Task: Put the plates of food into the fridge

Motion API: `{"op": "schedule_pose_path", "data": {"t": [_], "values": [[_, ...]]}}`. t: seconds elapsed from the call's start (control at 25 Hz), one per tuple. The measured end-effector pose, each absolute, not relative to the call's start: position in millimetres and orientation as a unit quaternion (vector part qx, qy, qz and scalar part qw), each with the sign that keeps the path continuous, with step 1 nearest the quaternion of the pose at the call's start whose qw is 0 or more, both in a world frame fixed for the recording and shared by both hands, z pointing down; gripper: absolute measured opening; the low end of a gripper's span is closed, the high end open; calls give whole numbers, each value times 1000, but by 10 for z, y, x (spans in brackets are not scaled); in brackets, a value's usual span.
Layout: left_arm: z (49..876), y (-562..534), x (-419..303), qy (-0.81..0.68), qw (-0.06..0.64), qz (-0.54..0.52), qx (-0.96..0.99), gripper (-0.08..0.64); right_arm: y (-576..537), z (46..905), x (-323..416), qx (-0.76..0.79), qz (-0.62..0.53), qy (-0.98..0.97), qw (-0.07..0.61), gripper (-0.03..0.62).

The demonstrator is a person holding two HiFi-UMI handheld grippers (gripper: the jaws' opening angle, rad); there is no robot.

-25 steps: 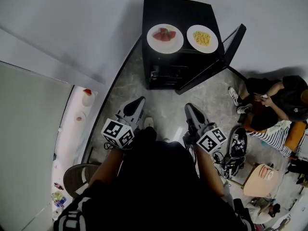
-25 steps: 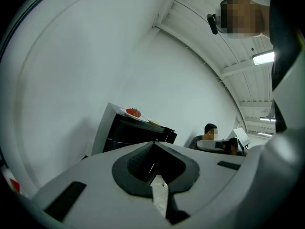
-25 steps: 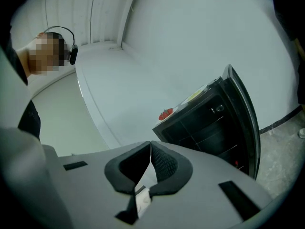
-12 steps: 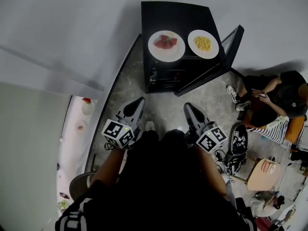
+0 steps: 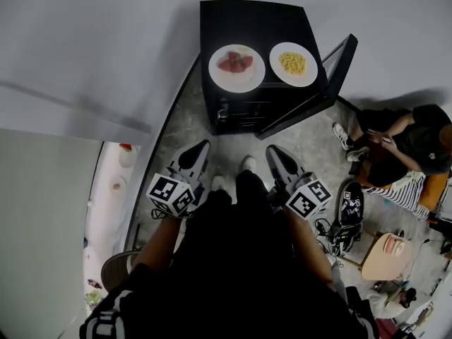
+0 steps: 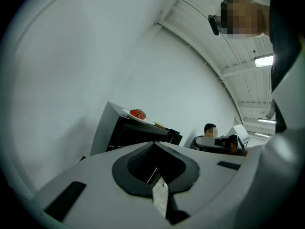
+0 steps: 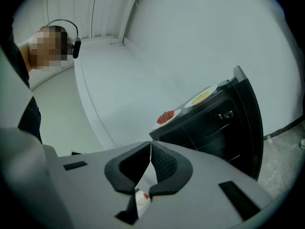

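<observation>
Open black fridge (image 5: 247,20); on top, left round white plate (image 5: 236,84) holds red strawberries (image 5: 236,62), right round white plate (image 5: 293,80) yellow food (image 5: 292,62). Clenched, empty: left tongs (image 5: 200,147), right tongs (image 5: 272,151).

1. The grey floor (image 5: 239,152) gives an open lane straight to the front of the black fridge (image 5: 244,113).
2. The fridge door (image 5: 336,70) stands swung out, bounding the lane on the right.
3. The white wall (image 5: 106,55) closes the left side.
4. The plate of strawberries (image 5: 236,68) and the plate of yellow food (image 5: 293,63) crowd the fridge top, with a narrow gap between them.
5. A seated person (image 5: 404,154) blocks the floor beyond the door.
</observation>
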State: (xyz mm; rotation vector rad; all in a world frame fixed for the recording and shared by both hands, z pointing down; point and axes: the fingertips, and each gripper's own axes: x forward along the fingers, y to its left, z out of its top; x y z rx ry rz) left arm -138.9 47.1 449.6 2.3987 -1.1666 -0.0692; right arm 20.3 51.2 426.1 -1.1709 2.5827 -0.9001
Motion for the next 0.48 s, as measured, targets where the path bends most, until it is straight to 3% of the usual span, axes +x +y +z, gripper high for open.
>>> {"op": "schedule_pose_path", "data": {"t": [0.48], "values": [[4395, -16, -1031, -476, 220, -10, 851, 20, -84, 4303, 432, -320, -314, 891, 77, 25]]}}
